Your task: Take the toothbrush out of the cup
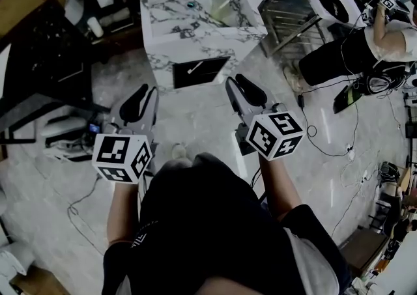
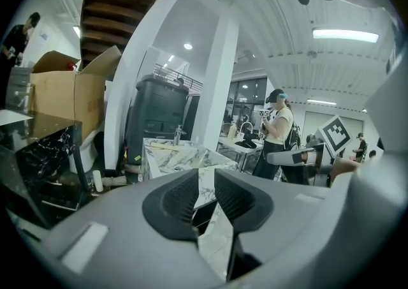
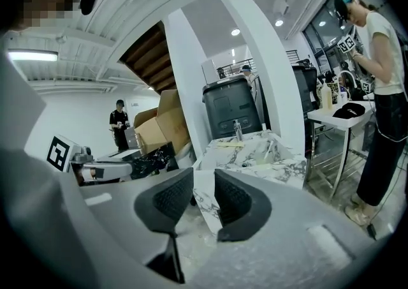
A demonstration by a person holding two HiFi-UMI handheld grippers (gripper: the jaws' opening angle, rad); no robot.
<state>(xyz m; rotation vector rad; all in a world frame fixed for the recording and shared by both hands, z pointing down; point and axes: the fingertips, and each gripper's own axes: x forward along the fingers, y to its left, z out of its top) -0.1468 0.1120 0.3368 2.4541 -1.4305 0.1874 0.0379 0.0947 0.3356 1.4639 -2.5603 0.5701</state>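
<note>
A marble sink counter (image 1: 195, 36) stands ahead of me across a stretch of floor. In its basin a pale toothbrush (image 1: 225, 2) leans at a slant, also visible as a thin stick, the toothbrush (image 3: 268, 149), in the right gripper view. The cup around it is too small to make out. My left gripper (image 1: 144, 92) and right gripper (image 1: 240, 82) are held side by side, well short of the counter. Both point toward it, and both stand open with nothing between the pads (image 2: 180, 195) (image 3: 172, 195).
A dark shelf unit (image 1: 39, 59) stands at the left, and a metal-frame table (image 1: 293, 17) at the right of the counter. A person (image 1: 371, 46) works at the far right. Cables (image 1: 326, 144) trail over the floor. Cardboard boxes (image 2: 64, 90) sit at the back left.
</note>
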